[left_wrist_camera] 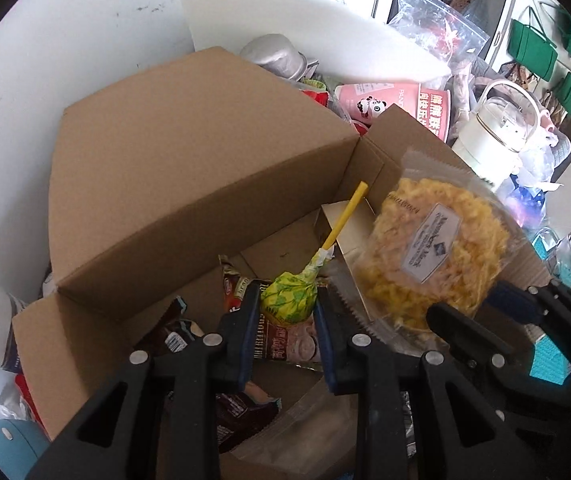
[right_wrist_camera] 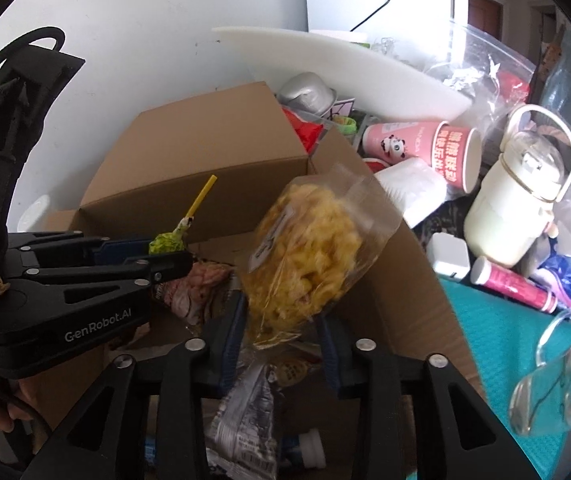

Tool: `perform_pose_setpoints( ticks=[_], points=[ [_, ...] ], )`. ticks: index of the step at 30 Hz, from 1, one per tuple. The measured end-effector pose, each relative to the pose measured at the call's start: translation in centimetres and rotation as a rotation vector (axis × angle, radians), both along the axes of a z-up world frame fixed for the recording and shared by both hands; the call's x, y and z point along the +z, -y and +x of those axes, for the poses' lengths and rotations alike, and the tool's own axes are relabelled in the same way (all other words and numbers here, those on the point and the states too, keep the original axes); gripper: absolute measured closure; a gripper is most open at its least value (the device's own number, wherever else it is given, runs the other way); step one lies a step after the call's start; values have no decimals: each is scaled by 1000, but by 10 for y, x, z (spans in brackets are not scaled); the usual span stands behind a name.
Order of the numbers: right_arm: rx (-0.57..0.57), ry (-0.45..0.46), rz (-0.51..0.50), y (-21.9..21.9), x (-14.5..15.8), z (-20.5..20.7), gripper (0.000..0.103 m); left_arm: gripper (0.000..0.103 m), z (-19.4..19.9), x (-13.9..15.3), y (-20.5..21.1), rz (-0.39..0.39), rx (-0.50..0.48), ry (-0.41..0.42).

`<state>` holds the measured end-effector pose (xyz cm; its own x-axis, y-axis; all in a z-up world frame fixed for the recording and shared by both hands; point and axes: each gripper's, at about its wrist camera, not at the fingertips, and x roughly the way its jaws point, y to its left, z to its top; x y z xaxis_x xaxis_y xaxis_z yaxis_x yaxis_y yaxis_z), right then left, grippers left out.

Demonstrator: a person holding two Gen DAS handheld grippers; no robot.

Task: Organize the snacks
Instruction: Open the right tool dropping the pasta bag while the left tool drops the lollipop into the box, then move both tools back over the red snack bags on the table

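Note:
My left gripper is shut on a lollipop with a green-yellow wrapper and a yellow stick, held over the open cardboard box. It also shows in the right wrist view. My right gripper is shut on a clear bag of yellow crisps, held above the box's right side; the bag shows in the left wrist view. Several wrapped snacks lie on the box floor under both grippers.
Behind the box lie a pink panda paper cup, a white foam board and a silver pot. A white kettle, a pink tube, a glass jug and a teal mat are at right.

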<state>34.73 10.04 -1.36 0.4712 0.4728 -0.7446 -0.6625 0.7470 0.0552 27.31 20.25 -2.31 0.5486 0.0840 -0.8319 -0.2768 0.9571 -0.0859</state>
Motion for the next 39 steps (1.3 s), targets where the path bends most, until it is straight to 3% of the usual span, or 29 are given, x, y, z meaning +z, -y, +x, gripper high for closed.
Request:
perform_pose_setpoints(
  ticks=[4, 10, 21, 39],
  points=[
    [-10, 21, -18, 1, 3, -2, 59, 40, -2, 7, 3, 34, 5, 26],
    [-25, 82, -35, 6, 15, -11, 50, 40, -7, 17, 5, 52, 4, 48],
    [-88, 123, 24, 38, 43, -30, 49, 40, -31, 53, 23, 56, -65, 142],
    [-290, 177, 78, 127, 89, -95, 48, 40, -90, 112, 99, 52, -308, 330]
  ],
)
